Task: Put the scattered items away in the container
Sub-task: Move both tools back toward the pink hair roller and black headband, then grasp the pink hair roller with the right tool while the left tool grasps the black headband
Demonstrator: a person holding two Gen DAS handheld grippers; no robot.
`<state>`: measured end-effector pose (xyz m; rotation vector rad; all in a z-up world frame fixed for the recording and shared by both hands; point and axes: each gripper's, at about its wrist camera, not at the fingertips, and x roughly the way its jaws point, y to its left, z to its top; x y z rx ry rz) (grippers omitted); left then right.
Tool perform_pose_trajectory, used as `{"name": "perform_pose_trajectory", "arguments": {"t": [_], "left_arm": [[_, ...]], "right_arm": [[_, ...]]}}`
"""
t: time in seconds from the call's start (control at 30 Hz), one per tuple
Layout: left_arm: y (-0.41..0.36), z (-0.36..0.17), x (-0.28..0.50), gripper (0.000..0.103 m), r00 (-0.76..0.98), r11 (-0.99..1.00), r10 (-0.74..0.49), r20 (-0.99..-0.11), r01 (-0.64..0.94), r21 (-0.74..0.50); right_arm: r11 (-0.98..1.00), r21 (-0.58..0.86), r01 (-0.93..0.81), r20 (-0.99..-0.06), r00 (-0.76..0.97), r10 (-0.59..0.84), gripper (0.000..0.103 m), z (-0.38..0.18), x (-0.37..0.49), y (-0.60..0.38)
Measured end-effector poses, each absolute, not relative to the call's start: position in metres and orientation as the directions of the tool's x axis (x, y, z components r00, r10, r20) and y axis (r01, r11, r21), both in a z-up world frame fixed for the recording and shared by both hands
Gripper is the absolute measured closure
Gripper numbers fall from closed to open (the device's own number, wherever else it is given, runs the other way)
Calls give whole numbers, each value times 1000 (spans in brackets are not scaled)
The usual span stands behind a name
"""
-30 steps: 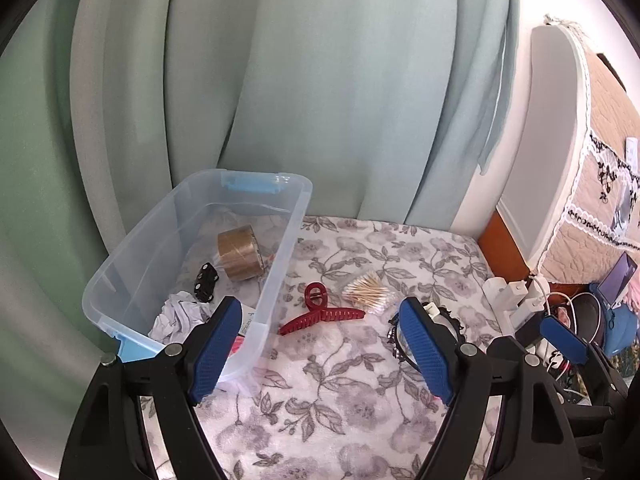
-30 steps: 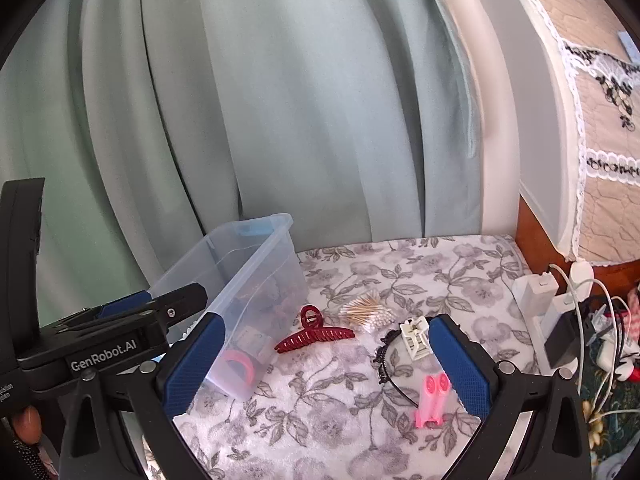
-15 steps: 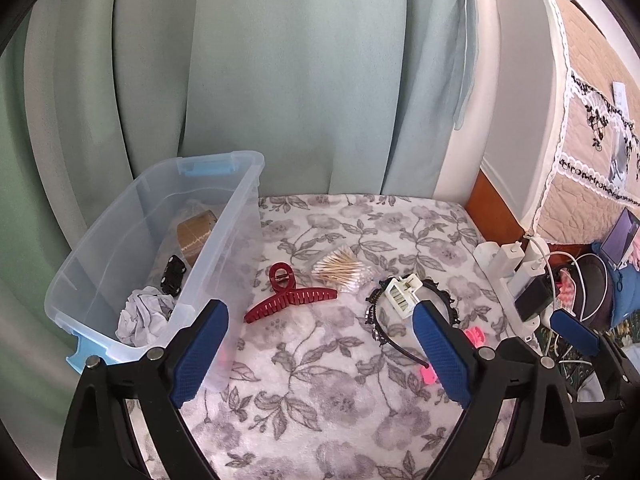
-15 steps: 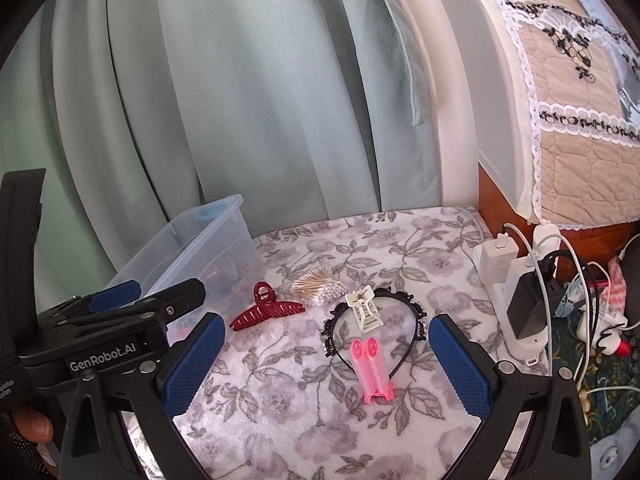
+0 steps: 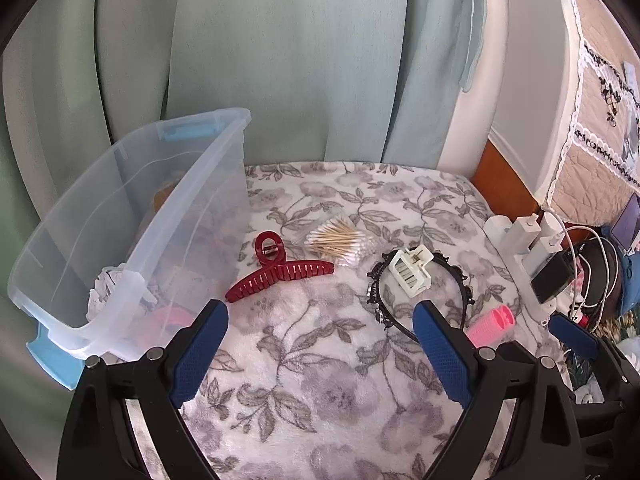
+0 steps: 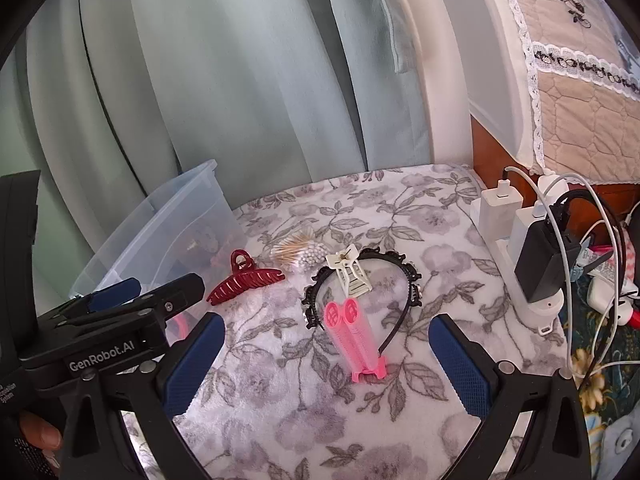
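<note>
A pink hair roller clip (image 6: 354, 336) lies at the centre of the right wrist view, straight ahead of the right hand-held gripper (image 6: 326, 364) and framed between its two blue pads. Its long axis runs nearly along the line that hand-held gripper points, two open tube ends away from the camera. In the left wrist view the same clip shows only as a pink end at right, behind a pad, so the right hand looks the nearer and better placed.

Both hand-held grippers are spread wide and hold nothing; the left hand-held gripper (image 5: 320, 354) hovers over bare floral cloth (image 5: 320, 400).

Counted on the cloth: one pink clip, one black headband (image 6: 400, 280) arched behind it, one cream claw clip (image 6: 350, 276) lying within the arch, one dark red claw clip (image 5: 280, 270) left of centre, one packet of cotton swabs (image 5: 340, 240) behind.

One clear plastic container (image 5: 132, 232) stands at the left, already holding a few items.
</note>
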<state>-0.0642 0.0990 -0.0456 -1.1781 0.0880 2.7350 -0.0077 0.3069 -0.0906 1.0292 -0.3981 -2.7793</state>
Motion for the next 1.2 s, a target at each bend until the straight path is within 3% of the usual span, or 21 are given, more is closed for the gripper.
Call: {"name": "perform_pose_trajectory", "arguments": {"t": [0.33, 0.63, 0.9, 1.2], "left_arm": [[110, -74, -79, 9, -639, -976, 151, -754, -218, -12], [119, -100, -99, 9, -537, -959, 246, -807, -258, -121], [122, -125, -114, 9, -470, -955, 242, -849, -269, -123], [137, -142, -134, 9, -427, -946, 237, -873, -306, -107]], "right_arm": [[-944, 329, 6, -685, -687, -243, 0, -121, -19, 315], [-929, 366, -53, -727, -639, -250, 1, -138, -27, 329], [-935, 345, -75, -757, -611, -231, 11, -152, -35, 324], [-918, 376, -129, -765, -602, -229, 33, -164, -41, 332]]}}
